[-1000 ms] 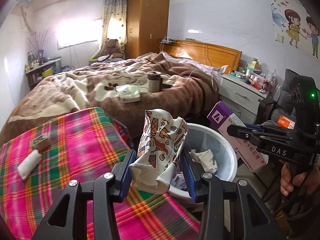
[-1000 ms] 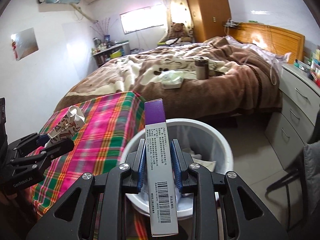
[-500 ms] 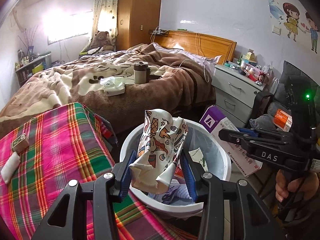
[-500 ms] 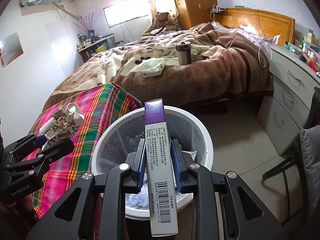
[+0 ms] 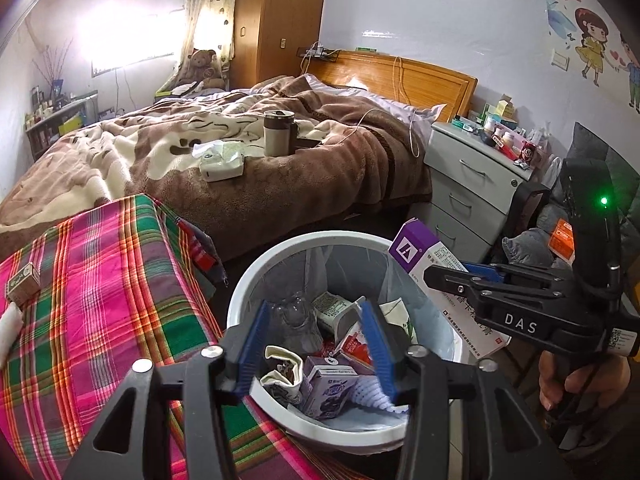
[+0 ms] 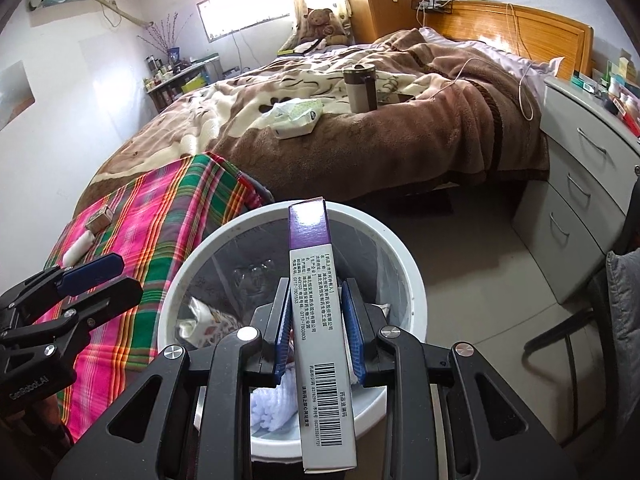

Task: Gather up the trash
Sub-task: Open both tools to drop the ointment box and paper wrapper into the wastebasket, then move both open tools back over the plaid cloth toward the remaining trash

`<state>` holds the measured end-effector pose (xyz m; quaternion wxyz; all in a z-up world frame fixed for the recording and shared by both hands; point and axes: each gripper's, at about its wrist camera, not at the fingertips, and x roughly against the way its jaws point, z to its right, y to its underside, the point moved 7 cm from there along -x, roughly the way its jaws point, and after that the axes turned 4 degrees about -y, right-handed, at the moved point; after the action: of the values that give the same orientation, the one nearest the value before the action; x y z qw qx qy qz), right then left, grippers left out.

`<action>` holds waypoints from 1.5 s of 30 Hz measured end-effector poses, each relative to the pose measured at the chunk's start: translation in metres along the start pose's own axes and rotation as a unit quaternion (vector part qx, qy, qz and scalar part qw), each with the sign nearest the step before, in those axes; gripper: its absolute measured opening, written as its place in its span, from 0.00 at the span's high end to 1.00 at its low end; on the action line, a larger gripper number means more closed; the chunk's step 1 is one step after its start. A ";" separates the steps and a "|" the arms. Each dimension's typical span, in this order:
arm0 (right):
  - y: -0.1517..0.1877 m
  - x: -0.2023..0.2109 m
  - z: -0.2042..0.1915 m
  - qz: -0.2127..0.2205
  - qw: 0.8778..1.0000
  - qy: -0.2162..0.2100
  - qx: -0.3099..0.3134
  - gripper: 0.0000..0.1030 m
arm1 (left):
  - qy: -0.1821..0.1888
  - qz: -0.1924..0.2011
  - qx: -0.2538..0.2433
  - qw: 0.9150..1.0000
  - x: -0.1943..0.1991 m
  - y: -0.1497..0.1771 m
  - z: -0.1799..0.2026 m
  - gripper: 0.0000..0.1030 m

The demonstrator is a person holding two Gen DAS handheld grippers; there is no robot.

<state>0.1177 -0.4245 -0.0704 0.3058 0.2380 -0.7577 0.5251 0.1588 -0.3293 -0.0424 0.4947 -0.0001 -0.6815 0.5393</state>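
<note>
Left gripper [image 5: 314,344], over the white bin [image 5: 256,276]: jaws just parted, nothing between them; the patterned paper cup [image 5: 282,372] lies inside the bin. Right gripper [image 6: 318,332], above the bin's rim: clamped on the purple-topped box [image 6: 316,300].

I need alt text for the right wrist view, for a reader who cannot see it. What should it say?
The right gripper holds a long purple and white cardboard box upright above a round white trash bin with rubbish inside. At the left, the left gripper is open and empty over a pink and green plaid cloth. A bed with a brown blanket lies behind.
</note>
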 end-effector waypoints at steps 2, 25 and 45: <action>0.000 -0.001 0.002 -0.002 1.000 0.008 0.000 0.71 | 0.004 0.001 0.005 1.000 0.000 0.000 -0.003 0.45; -0.005 0.015 -0.028 0.026 1.000 -0.007 0.008 0.44 | -0.029 0.029 0.029 0.999 0.045 0.007 -0.042 0.45; -0.014 0.008 -0.100 0.054 0.996 -0.058 0.050 0.44 | -0.077 0.056 0.063 0.993 0.087 0.025 -0.116 0.45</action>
<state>0.1428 -0.3350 -0.0292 0.2204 0.2422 -0.7586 0.5633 0.1791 -0.1866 -0.0102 0.4087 0.0345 -0.6814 0.6062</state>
